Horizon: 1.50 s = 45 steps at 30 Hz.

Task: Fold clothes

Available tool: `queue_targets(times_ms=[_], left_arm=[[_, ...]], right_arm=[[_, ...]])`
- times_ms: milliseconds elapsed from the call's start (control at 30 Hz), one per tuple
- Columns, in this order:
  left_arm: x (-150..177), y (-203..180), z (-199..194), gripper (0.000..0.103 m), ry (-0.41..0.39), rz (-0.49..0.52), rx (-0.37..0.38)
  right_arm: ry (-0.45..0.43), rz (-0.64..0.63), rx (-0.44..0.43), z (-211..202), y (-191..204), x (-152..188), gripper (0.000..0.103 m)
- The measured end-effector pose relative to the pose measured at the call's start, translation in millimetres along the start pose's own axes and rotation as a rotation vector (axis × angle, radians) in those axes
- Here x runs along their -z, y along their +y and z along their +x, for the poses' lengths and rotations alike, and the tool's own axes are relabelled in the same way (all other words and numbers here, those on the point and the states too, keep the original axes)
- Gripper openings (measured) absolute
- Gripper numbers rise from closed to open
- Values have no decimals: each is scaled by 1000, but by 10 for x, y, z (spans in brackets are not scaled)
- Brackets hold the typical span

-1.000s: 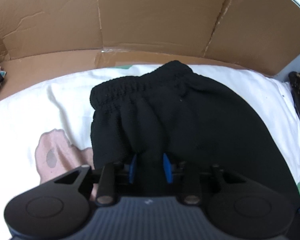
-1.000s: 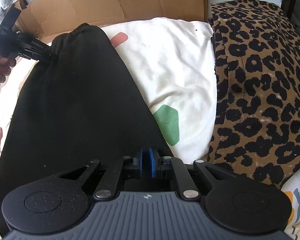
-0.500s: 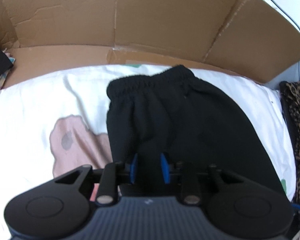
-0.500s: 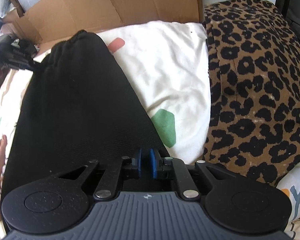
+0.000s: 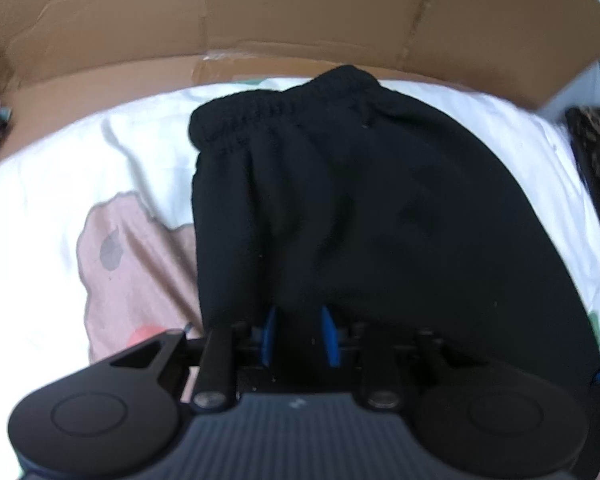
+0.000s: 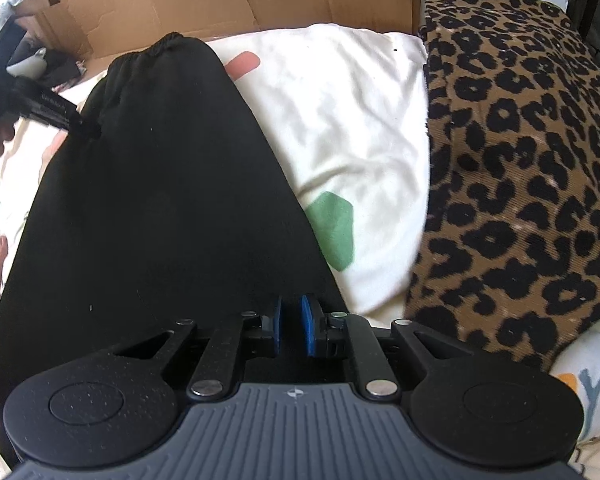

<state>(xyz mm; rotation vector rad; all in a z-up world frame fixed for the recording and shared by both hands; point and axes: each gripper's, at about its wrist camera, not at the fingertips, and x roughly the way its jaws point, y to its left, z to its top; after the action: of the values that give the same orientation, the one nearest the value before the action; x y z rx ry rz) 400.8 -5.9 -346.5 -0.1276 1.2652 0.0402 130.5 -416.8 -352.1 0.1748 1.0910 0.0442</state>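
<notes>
Black sweatpants (image 5: 380, 216) lie flat across the middle of both frames, on a white bedsheet (image 6: 352, 128) with pink and green printed patches. Fabric is thick, matte, fleece-like. The gathered elastic waistband (image 5: 284, 108) sits at upper centre of the left wrist view, ribbed and bunched, close to the brown cardboard (image 5: 300, 12) wall that fills the top of the frame. In the right wrist view the garment runs from the upper left down to the bottom centre, widening toward me, surface smooth with few wrinkles, right edge a clean straight diagonal.

My left gripper (image 5: 298, 336) is at lower centre of its frame, blue pads clamped on a bunched fold of the black cloth. In the right wrist view it shows at the left edge (image 6: 86, 130), biting the side of the pants below the waistband.

My right gripper (image 6: 290, 326) sits at bottom centre, blue pads narrowly apart with the black hem edge pinched between them.

A leopard-print fabric (image 6: 520, 168) covers the right side of the right wrist view, just beside the sheet.
</notes>
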Motion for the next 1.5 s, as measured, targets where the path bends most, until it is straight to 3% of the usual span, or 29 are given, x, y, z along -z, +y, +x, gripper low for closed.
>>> queue_targets(times_ms=[133, 333, 467, 533, 700, 867, 1033, 1300, 1500], left_arm=[[-100, -52, -117, 29, 48, 32, 29], [-138, -286, -388, 29, 97, 129, -32], [-89, -468, -577, 29, 78, 163, -72], [-66, -459, -694, 31, 52, 135, -72], [29, -518, -907, 33, -6, 25, -64], [299, -601, -968, 33, -6, -70, -80], [638, -806, -1044, 33, 9, -85, -81], [1076, -1069, -894, 34, 28, -51, -29], [1349, -1274, -621, 34, 68, -2, 12]], right_arm=[[12, -33, 12, -73, -15, 70, 16], [61, -104, 33, -184, 18, 122, 17], [72, -121, -8, -424, 28, 19, 18], [60, -120, -47, -597, 40, -80, 18], [62, -175, -82, -969, 219, -451, 34], [84, -182, -75, -1034, 509, -783, 34], [118, -224, -2, -751, 896, -677, 34], [0, -96, 41, -453, 1146, -196, 34], [103, -101, 52, -131, 1206, 313, 32]])
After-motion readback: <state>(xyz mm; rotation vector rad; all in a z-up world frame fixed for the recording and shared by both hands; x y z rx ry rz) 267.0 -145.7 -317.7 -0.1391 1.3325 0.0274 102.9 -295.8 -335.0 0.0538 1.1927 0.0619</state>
